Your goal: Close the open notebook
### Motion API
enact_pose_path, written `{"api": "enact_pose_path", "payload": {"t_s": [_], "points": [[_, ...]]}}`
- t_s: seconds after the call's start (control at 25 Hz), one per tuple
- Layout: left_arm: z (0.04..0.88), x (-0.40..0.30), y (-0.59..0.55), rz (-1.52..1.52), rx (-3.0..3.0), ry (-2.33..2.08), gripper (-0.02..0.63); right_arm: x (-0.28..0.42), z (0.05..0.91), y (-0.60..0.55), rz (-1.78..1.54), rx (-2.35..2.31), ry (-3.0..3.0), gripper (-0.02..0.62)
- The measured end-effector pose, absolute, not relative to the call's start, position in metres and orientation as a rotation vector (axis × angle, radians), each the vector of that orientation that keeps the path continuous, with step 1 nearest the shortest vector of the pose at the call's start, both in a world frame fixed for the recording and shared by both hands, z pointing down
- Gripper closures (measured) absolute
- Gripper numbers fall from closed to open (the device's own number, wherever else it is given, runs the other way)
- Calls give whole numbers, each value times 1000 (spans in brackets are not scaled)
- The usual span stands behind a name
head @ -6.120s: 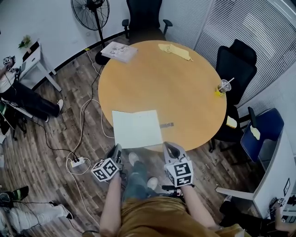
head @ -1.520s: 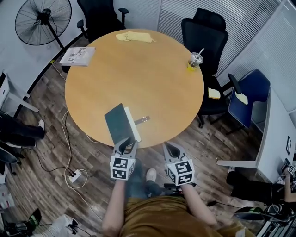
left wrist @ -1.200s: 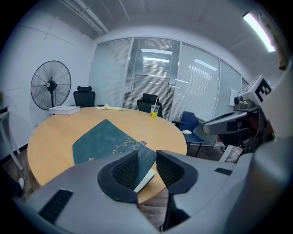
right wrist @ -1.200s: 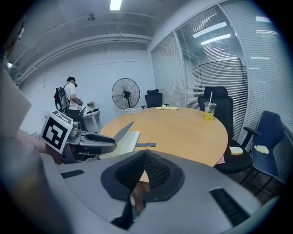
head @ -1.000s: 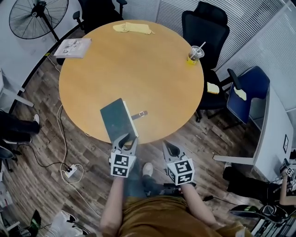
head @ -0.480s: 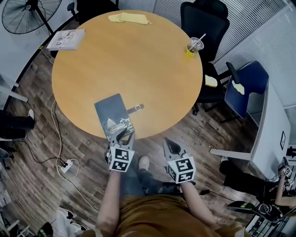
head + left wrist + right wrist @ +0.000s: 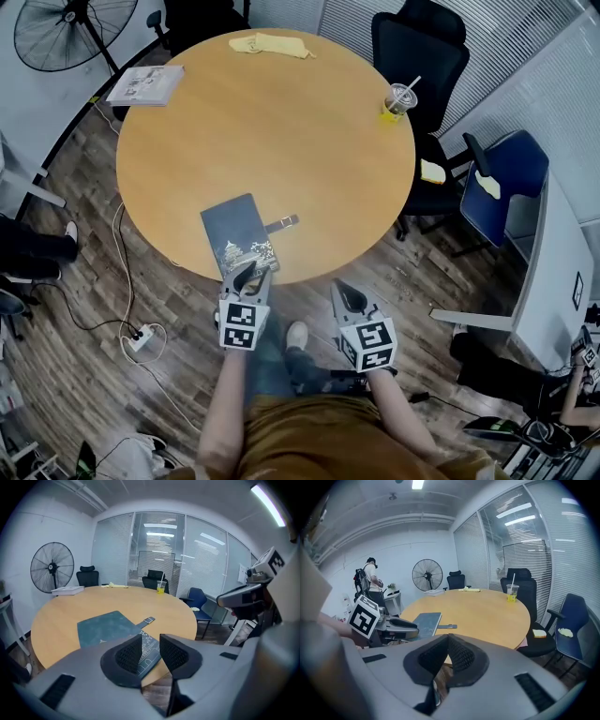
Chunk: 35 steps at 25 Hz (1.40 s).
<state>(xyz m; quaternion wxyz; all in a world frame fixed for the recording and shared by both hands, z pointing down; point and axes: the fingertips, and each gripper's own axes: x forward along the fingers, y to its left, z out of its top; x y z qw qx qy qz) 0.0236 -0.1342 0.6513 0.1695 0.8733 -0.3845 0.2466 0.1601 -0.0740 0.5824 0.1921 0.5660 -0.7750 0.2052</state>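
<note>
We see the notebook [image 7: 239, 234] closed and lying flat on the round worktop [image 7: 281, 122], at the worktop's near edge. Dark teal cover up, pale print on its near end. Its near corner reaches the worktop's rim; we can't tell if it overhangs. A strap [image 7: 281, 223] sticks out of its right side and lies flat on the worktop.

Left hand-held gripper [image 7: 249, 272]: at the worktop's near rim, tips over the notebook's near end. Jaws apart with a moderate gap, closing a little. In the left gripper view we see the notebook's corner through that gap, beyond the pads, and the pads press on nothing. We mark it empty.

Right hand-held gripper [image 7: 345, 295]: off the worktop, just short of its near rim, over the floor. In the right gripper view its jaws meet at the tips with nothing between them.

Rest, quickly:
- A cup [image 7: 398, 98] with a straw at the worktop's right edge.
- A yellow cloth [image 7: 270, 43] at its far edge.
- A booklet [image 7: 145, 84] at its far-left edge.
- Off the worktop, a black chair [image 7: 422, 47] past its far-right side.
- A blue chair [image 7: 502, 183] to its right.
- A fan [image 7: 66, 23] past its far-left side.
- A power strip [image 7: 141, 335] on the floor by its near-left side.
</note>
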Motion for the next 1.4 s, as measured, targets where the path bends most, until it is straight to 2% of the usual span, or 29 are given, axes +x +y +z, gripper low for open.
{"api": "enact_pose_path", "payload": {"t_s": [0.96, 1.12, 1.4], "points": [[525, -38, -113, 316, 2448, -1407, 476, 96, 495, -96, 275, 1501, -2464, 584], [509, -50, -110, 238, 2406, -1451, 502, 88, 481, -97, 238, 1494, -2493, 584], [490, -62, -106, 187, 2396, -1505, 503, 79, 465, -98, 191, 1481, -2536, 584]]}}
